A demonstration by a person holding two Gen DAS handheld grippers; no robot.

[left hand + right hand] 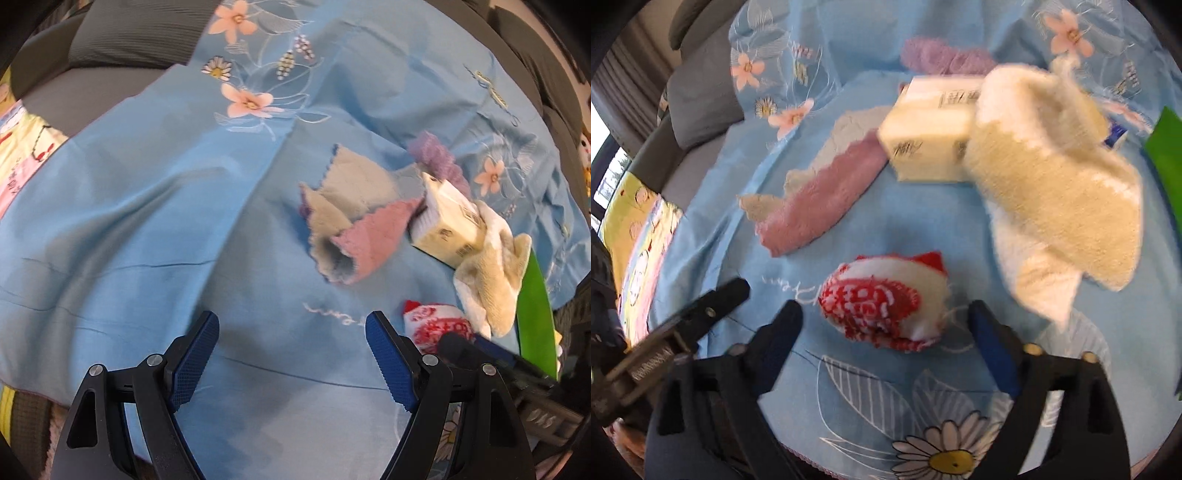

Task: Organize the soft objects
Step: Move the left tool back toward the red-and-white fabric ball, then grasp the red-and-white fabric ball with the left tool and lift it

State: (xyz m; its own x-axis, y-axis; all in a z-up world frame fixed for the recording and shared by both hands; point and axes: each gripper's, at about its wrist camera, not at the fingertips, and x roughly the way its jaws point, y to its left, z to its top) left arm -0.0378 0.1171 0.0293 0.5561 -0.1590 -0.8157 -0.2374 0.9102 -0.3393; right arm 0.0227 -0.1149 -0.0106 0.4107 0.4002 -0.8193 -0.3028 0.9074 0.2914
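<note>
Plainly, both the left gripper [291, 354] and the right gripper [886, 325] gape empty; the red-and-white bundle [882, 299], lower centre, could unravel if pinched off-centre.

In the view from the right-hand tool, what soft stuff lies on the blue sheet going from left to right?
Pink cloth → red-and-white rolled cloth → cream towel. The tissue pack overlaps the pink cloth and towel, so I leave it out.

A home bedroom — flowered blue bedsheet [147, 221], grey pillow [136, 33].
</note>
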